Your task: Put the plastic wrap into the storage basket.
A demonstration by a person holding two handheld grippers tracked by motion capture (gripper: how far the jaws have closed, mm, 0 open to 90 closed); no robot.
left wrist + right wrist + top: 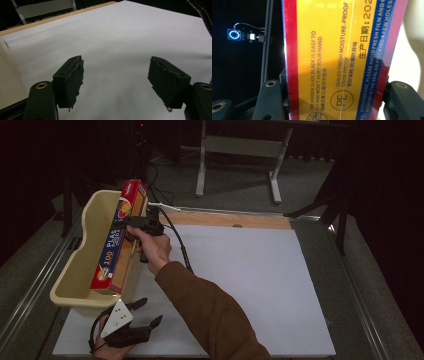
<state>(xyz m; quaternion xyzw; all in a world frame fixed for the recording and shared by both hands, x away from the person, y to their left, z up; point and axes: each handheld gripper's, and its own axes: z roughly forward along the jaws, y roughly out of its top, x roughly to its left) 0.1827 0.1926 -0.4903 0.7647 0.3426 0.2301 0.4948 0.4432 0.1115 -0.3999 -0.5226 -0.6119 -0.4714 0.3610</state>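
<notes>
A long red, blue and yellow box of plastic wrap [118, 240] slants over the cream plastic tub [75, 270], its near end low inside the tub and its far end raised past the rim. My right gripper [131, 226] is shut on the box near its middle, held by a hand in a brown sleeve. In the right gripper view the box [337, 57] stands between the two black jaws with its printed face toward the camera. My left gripper [147, 312] rests open near the table's front left, and in its own view the left gripper [116, 81] has bare white sheet between the pads.
A white sheet [240, 285] covers the table, with a wooden strip [230, 220] along its far edge. The tub sits at the sheet's left side. A grey desk frame [240, 150] stands on the floor beyond. A black cable [180, 245] trails from the right gripper.
</notes>
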